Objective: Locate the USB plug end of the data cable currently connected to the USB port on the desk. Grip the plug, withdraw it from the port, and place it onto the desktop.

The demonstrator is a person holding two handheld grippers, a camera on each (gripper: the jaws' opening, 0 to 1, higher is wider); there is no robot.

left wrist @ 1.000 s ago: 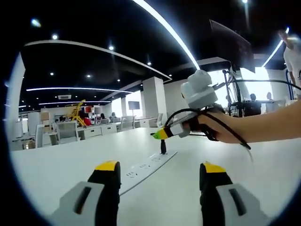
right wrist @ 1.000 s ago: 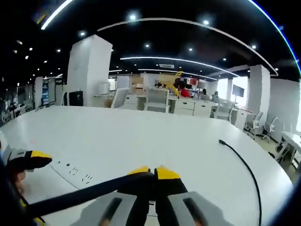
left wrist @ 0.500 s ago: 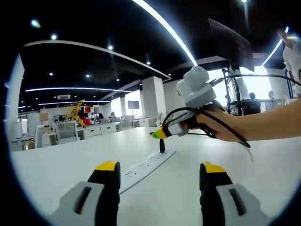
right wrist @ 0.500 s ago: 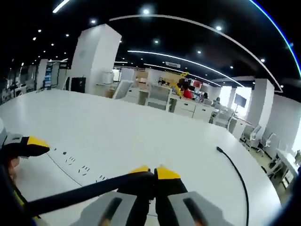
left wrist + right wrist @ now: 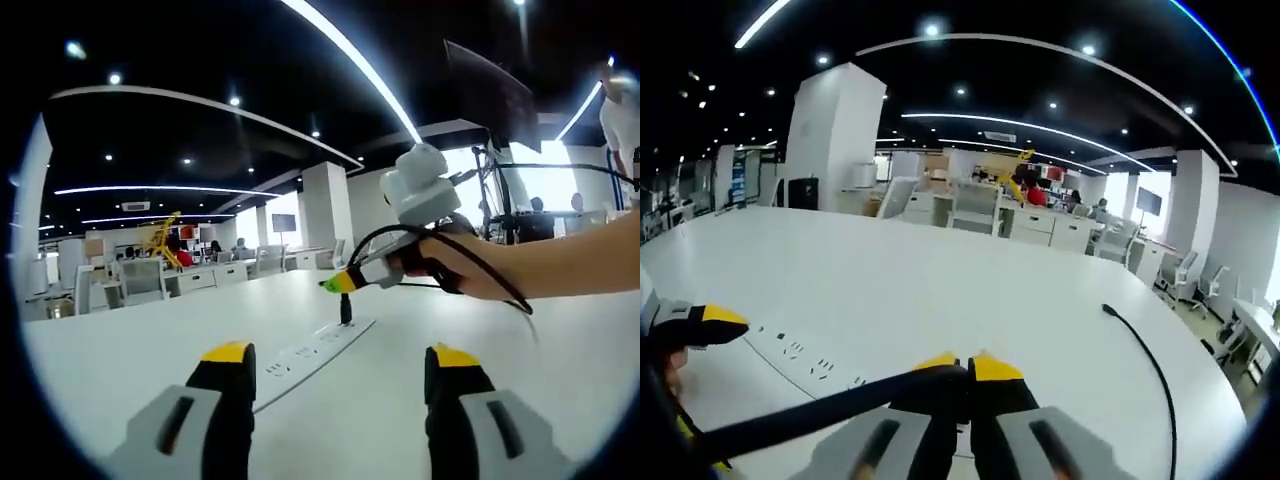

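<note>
A white power strip (image 5: 310,352) lies on the white desk (image 5: 120,360), and a black USB plug (image 5: 346,310) stands upright in its far end. A hand (image 5: 470,270) brings my right gripper (image 5: 338,284) in from the right, its tips just above the plug. In the right gripper view, the right gripper (image 5: 960,366) is shut, and a black cable (image 5: 810,412) runs from its jaws to the lower left. The cable's free end (image 5: 1107,309) rests on the desk to the right. My left gripper (image 5: 340,356) is open, short of the strip (image 5: 800,352).
A dark monitor on a stand (image 5: 490,95) rises behind the hand, and a person (image 5: 622,110) stands at the right edge. Beyond the desk are a white pillar (image 5: 835,140) and office desks with chairs (image 5: 980,215). The desk's curved edge (image 5: 1225,385) is at the right.
The right gripper rose slightly over the plug, then settled back; its view tilted and returned. The plug still stands in the strip. The left gripper has not moved.
</note>
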